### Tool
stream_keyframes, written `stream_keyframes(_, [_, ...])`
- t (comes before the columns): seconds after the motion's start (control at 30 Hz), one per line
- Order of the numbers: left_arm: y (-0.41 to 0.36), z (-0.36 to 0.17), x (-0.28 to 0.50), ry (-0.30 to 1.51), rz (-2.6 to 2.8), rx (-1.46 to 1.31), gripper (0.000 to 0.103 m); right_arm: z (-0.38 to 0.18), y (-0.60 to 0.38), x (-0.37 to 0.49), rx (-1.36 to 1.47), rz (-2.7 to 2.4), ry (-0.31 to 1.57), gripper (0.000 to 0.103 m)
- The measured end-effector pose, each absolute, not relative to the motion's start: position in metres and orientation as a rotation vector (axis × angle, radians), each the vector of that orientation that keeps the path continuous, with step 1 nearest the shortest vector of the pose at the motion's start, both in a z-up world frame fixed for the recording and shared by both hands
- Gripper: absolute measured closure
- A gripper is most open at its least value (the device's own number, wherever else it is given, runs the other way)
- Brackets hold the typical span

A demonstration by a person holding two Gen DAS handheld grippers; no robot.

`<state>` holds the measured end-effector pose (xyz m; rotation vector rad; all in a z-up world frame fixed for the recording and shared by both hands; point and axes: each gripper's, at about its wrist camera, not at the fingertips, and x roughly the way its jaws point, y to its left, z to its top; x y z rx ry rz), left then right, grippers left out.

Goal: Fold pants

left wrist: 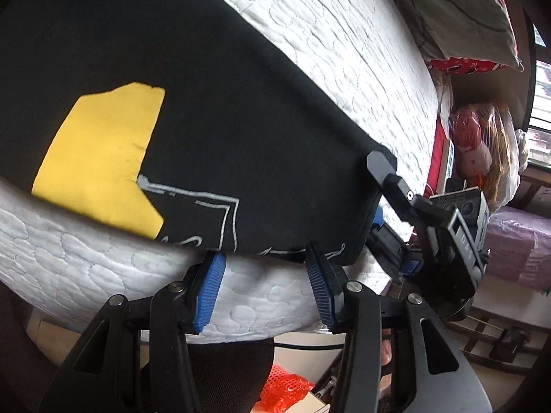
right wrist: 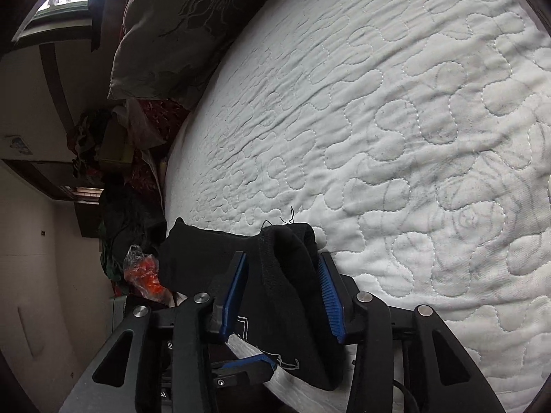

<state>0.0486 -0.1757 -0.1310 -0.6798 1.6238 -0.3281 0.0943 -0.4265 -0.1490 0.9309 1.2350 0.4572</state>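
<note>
Black pants (left wrist: pixel 193 110) with a yellow patch (left wrist: pixel 100 158) and white line print lie flat on the white quilted bed (left wrist: pixel 327 41). My left gripper (left wrist: pixel 265 268) is open at the bed's near edge, its blue pads (left wrist: pixel 208 292) on either side of the pants' printed hem, not closed on it. The right gripper shows in the left wrist view (left wrist: pixel 378 186), with its jaws around the pants' corner. In the right wrist view the right gripper (right wrist: pixel 282 282) stands open with the bunched black corner (right wrist: pixel 289 261) between its pads (right wrist: pixel 330 296).
A grey flowered pillow (left wrist: pixel 454 10) (right wrist: pixel 179 27) lies at the head of the bed. Bagged toys (left wrist: pixel 478 148) and clutter stand beside the bed. A red mesh bag (left wrist: pixel 286 389) lies on the floor below the bed edge.
</note>
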Motion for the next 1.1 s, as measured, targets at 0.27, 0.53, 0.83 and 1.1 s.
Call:
stream_keyframes(0.27, [-0.179, -0.139, 0.067, 1.619, -0.33, -0.75, 0.065, -0.17, -0.44, 0.092, 1.139, 0.475, 1.212, 0.066])
stream_keyframes(0.53, [-0.173, -0.142, 0.062, 1.705, -0.348, -0.803, 0.096, -0.156, -0.427, 0.096, 1.022, 0.401, 1.206, 0.078])
stream_keyframes(0.83, [-0.158, -0.113, 0.058, 1.661, -0.431, -0.85, 0.097, -0.105, -0.415, 0.079, 0.876, 0.365, 1.162, 0.083])
stream_keyframes(1.1, [-0.144, -0.113, 0.054, 1.65, -0.445, -0.876, 0.097, -0.072, -0.394, 0.075, 0.804, 0.34, 1.16, 0.083])
